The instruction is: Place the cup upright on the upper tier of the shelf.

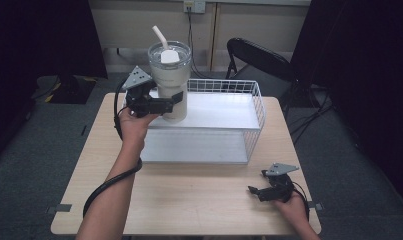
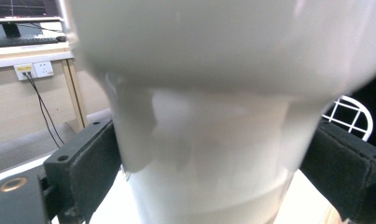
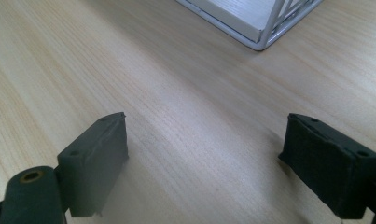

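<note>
Black padded jaws of the left gripper (image 2: 213, 163) press against both sides of the white lidded plastic tumbler (image 2: 209, 140), clamped on its narrow lower body just below the wider upper section. Seen from the high view, the tumbler (image 1: 170, 80) stands upright with its white straw (image 1: 159, 37) tilted toward 11 o'clock, held above the left end of the white wire basket (image 1: 256, 107). At 5 o'clock from the basket, the right gripper (image 1: 259, 191) rests low over the light wooden table (image 1: 199, 200), jaws spread wide and holding nothing.
</note>
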`<state>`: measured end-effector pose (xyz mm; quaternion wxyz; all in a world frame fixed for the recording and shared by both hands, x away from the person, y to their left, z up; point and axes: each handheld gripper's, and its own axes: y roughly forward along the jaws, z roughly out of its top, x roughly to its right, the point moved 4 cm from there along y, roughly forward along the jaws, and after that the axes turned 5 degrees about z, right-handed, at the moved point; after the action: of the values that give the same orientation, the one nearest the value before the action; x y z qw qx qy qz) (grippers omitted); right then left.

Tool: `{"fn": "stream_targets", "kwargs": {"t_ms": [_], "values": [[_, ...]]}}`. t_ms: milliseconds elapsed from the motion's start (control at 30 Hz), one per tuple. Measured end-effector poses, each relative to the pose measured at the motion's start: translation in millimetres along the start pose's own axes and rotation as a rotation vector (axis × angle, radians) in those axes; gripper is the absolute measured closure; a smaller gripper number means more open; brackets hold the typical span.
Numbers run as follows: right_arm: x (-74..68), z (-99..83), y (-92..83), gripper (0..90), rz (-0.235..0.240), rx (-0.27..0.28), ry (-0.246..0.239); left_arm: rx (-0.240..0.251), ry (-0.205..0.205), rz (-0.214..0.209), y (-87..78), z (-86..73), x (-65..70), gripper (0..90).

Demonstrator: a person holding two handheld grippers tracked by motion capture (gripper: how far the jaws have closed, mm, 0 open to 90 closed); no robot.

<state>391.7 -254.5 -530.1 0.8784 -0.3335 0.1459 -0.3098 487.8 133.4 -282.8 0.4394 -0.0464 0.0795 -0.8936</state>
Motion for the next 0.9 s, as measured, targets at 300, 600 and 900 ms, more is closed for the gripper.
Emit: {"fn": "stream_targets", "kwargs": {"t_ms": [300, 600, 900], "values": [[-0.1, 0.0, 0.0, 13.6, 0.001, 0.0, 0.001, 0.0, -0.005, -0.011, -13.1, -0.9, -4.2, 9.7], [0.0, 0.0, 0.0, 13.6, 0.0, 0.0, 0.0, -0.037, -0.016, -0.011, -23.5, -4.3, -8.2, 11.0], [0.0, -0.1, -0.1, 13.6, 0.0, 0.0, 0.001, -0.081, -0.012, 0.006, -31.4, -9.7, -8.9, 13.4]]}}
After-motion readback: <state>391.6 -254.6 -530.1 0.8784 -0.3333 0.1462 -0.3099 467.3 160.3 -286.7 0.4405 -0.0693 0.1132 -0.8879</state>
